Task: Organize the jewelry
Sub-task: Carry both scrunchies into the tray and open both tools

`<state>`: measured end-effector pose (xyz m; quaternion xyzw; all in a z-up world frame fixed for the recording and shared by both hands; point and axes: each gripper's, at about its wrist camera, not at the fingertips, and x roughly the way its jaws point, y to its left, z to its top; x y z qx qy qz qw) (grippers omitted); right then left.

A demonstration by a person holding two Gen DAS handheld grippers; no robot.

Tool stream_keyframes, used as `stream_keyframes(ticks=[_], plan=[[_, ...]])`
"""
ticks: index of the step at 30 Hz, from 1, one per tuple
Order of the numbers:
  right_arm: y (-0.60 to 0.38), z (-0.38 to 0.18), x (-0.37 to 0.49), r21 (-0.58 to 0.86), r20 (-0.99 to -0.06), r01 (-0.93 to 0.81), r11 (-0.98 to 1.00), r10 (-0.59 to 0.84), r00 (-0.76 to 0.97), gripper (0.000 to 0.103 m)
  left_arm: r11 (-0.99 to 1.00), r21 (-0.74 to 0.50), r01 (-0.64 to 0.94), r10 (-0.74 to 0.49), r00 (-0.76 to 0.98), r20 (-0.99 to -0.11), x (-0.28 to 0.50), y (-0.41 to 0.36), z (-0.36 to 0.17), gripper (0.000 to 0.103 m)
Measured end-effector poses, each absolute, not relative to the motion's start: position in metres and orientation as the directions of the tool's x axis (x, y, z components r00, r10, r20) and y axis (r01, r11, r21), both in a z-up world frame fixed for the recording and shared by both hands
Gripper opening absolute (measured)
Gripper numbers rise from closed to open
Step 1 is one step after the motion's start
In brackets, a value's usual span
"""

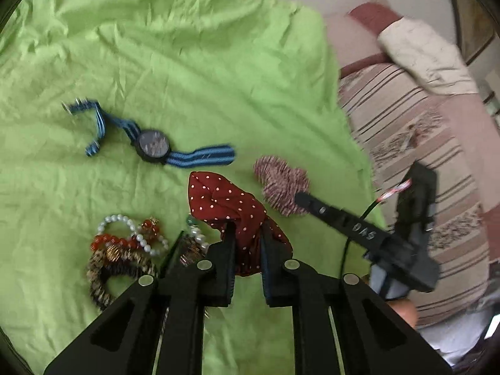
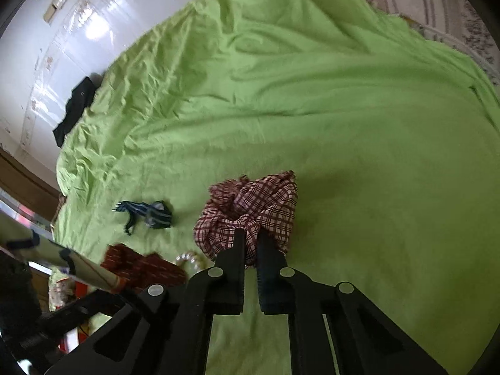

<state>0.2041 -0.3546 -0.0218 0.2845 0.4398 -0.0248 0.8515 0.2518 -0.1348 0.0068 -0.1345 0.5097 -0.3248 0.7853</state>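
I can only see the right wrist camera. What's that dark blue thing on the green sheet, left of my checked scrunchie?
Observer: The left wrist view shows it clearly. It's a watch with a round dark face and a blue striped strap.
Operator: And the red cloth at my bottom left?
Observer: That's a red scrunchie with white dots. The left gripper has its jaws shut on it.
Operator: I see some pearls too. Anything else there?
Observer: Yes. The pearl bracelet lies in a pile with a red-orange bead bracelet and a leopard-print scrunchie.
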Motion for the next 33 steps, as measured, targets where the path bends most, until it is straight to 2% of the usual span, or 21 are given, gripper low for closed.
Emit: stream_keyframes(ticks=[6,15,24,33], plan=[[-0.346,0.015,0.157,0.475,-0.733,0.264,0.839,0.212,0.646,0.007,0.776,-0.485,0.404,-0.625,0.383,-0.68,0.2,-0.084,0.06,0.013],[-0.287,0.055,0.103,0.466,-0.711,0.16,0.87,0.261,0.653,0.007,0.876,-0.419,0.24,-0.48,0.529,-0.7,0.129,0.047,0.081,0.013],[-0.185,0.067,0.082,0.466,-0.707,0.003,0.885,0.37,0.602,0.007,0.951,-0.307,0.037,-0.263,0.621,-0.738,0.08,0.182,0.075,0.013],[-0.053,0.05,0.087,0.484,-0.729,-0.183,0.856,0.51,0.457,0.007,0.957,-0.235,-0.172,-0.099,0.566,-0.819,0.075,0.296,0.026,0.013]])
